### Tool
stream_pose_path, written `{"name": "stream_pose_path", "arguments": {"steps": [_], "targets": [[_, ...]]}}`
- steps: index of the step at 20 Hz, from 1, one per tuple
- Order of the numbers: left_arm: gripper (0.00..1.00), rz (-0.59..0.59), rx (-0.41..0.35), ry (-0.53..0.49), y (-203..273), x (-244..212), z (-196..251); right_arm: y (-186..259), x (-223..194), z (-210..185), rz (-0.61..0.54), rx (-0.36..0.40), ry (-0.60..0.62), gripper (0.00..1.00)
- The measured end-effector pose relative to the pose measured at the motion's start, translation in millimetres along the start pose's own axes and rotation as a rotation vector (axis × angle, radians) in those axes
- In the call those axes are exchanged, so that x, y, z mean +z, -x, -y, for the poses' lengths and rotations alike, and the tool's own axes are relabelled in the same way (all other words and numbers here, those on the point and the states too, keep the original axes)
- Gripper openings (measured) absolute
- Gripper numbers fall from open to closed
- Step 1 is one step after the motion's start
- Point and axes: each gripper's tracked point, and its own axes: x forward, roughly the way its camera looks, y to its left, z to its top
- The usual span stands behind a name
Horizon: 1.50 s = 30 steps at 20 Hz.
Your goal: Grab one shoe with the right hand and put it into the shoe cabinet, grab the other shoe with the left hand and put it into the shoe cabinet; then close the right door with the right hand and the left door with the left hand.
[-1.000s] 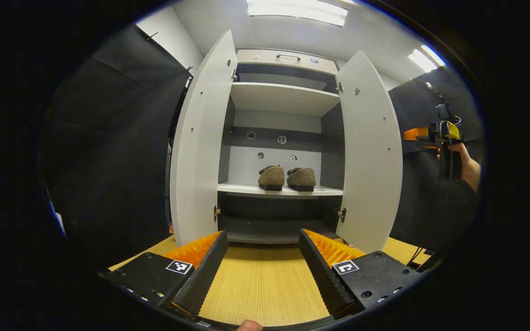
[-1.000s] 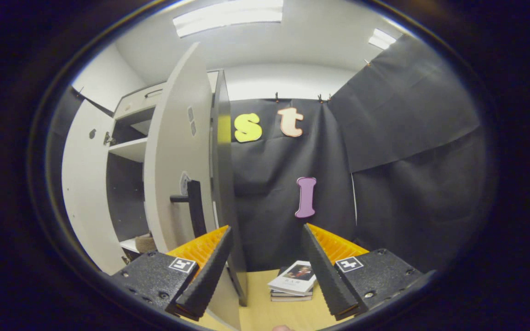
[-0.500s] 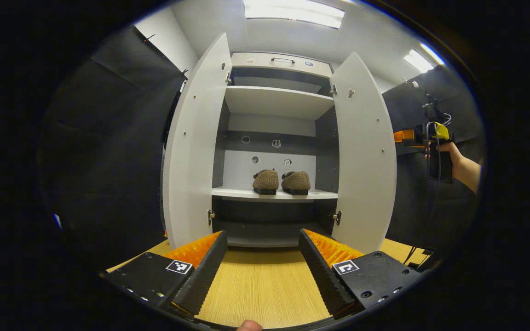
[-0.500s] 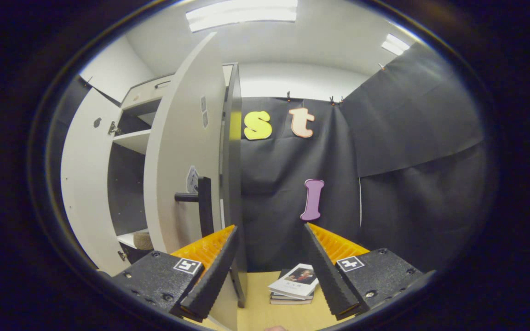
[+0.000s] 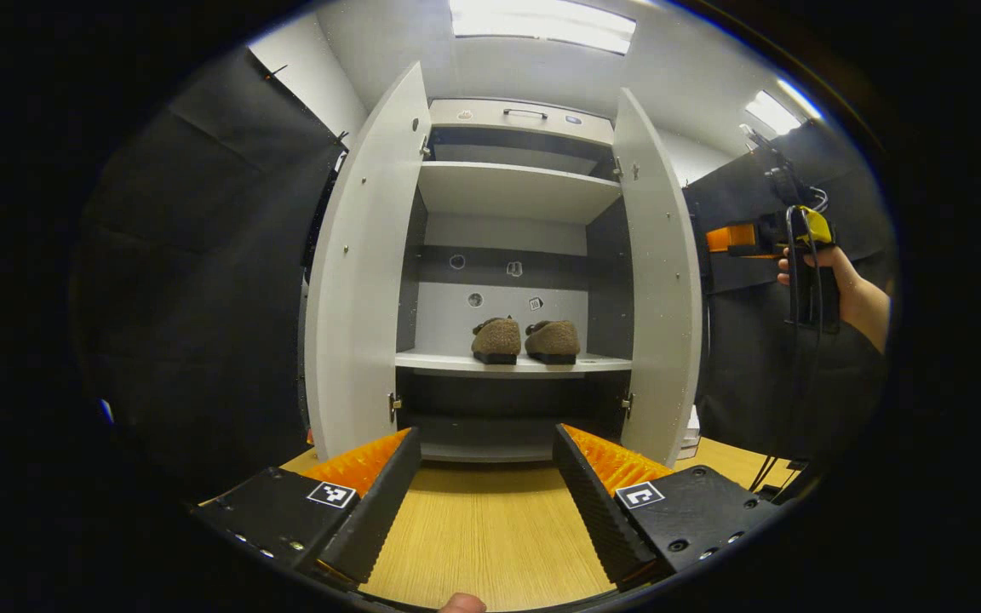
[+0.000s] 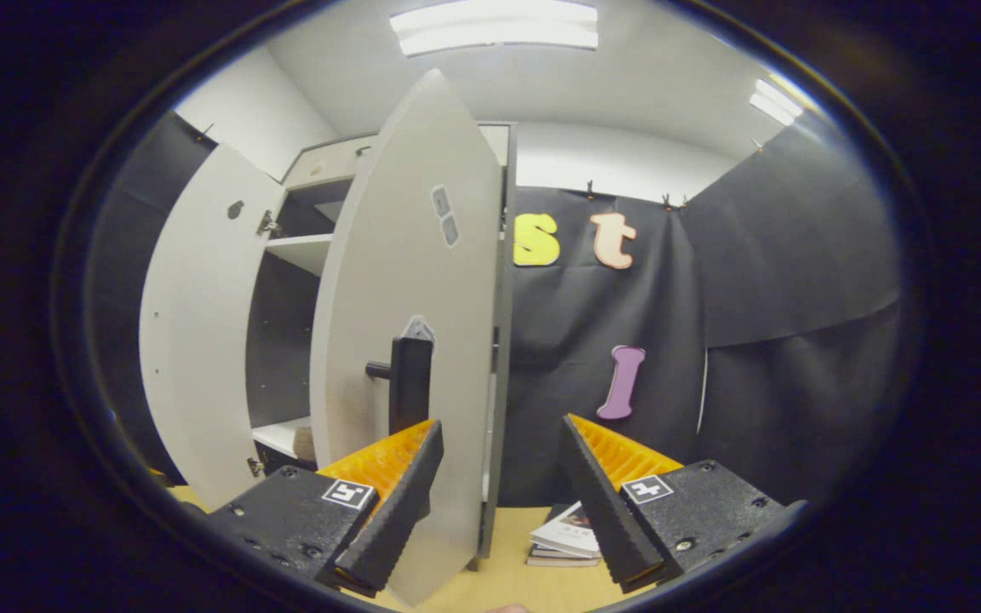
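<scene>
Two brown fuzzy shoes (image 5: 496, 340) (image 5: 553, 340) sit side by side on the middle shelf (image 5: 456, 363) of the white shoe cabinet. The left door (image 5: 363, 281) stands wide open and the right door (image 5: 661, 281) is swung partway in. My left gripper (image 5: 482, 494) is open over the wooden table, well back from the cabinet. In the right gripper view, the right gripper (image 6: 495, 485) is open against the outer face of the right door (image 6: 410, 281), just below its black handle (image 6: 410, 383). A hand (image 5: 840, 289) holds that right gripper (image 5: 733, 240) beside the door.
A small stack of books (image 6: 567, 541) lies on the wooden table (image 5: 482, 536) to the right of the cabinet. Black cloth walls close in on both sides. An upper shelf (image 5: 516, 187) and a drawer front (image 5: 524, 115) top the cabinet.
The right door has swung inward from wide open, with the right gripper following it to the left. The left gripper has hardly moved and the shoes stay put.
</scene>
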Motion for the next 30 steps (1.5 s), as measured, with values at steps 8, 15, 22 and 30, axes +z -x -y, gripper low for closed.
{"name": "stream_pose_path", "arguments": {"steps": [8, 15, 22, 30], "targets": [[0.99, 0.007, 0.049, -0.001, 1.0, 4.7, -23.8, -40.7, -8.0, -79.8, 0.025, 0.108, 0.032, 0.96], [0.95, -0.016, 0.075, 0.003, 8.3, -0.2, -33.5, -10.4, 18.0, -76.7, 0.116, 0.070, 0.046, 0.96], [0.95, -0.032, 0.009, 0.027, -0.8, 1.4, -14.1, 64.1, -3.9, -61.3, 0.178, -0.013, 0.012, 0.97], [0.95, -0.051, -0.060, 0.033, -2.6, -5.2, 13.1, 123.3, -94.7, -79.2, 0.055, -0.091, -0.011, 0.96]]}}
